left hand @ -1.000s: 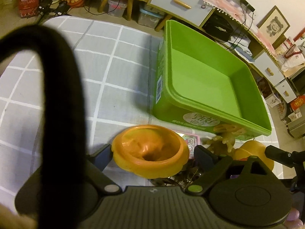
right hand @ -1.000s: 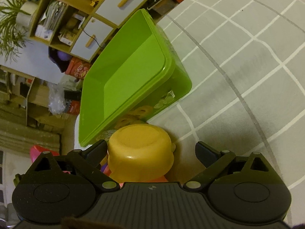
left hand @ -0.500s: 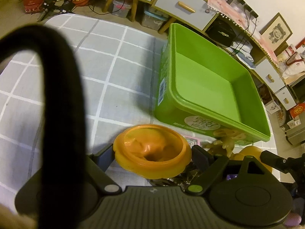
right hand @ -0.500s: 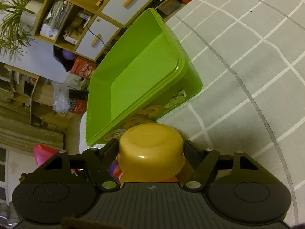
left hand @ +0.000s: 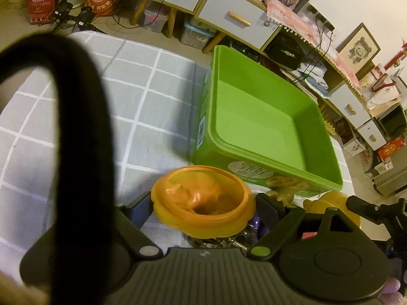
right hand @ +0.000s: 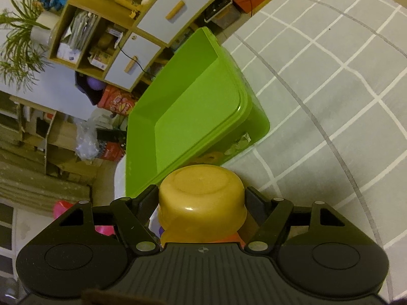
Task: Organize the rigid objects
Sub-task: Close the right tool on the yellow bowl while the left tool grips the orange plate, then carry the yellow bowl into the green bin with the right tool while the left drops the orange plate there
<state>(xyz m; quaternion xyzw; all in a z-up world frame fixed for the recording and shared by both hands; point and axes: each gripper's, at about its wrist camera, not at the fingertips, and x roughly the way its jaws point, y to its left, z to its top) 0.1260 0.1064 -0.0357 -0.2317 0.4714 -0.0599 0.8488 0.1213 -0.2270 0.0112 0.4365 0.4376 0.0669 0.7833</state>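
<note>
An empty green plastic bin (left hand: 257, 124) stands on a grey checked cloth; it also shows in the right wrist view (right hand: 193, 117). My left gripper (left hand: 203, 203) is shut on an orange bowl (left hand: 203, 203), mouth up, just in front of the bin's near wall. My right gripper (right hand: 202, 198) is shut on a yellow cup (right hand: 202, 203), bottom facing out, near the bin's corner. The yellow cup (left hand: 330, 203) and the right gripper's fingers (left hand: 366, 207) also show at the right of the left wrist view.
A thick black strap (left hand: 76, 127) hangs across the left of the left wrist view. Small toys lie under the grippers by the bin (left hand: 282, 193). The checked cloth (right hand: 330, 89) spreads right of the bin. Cabinets (left hand: 229, 15) and floor clutter lie beyond.
My right gripper closed on the yellow cup and lifted it toward the bin. My left gripper rose and drew back a little, still holding the orange bowl.
</note>
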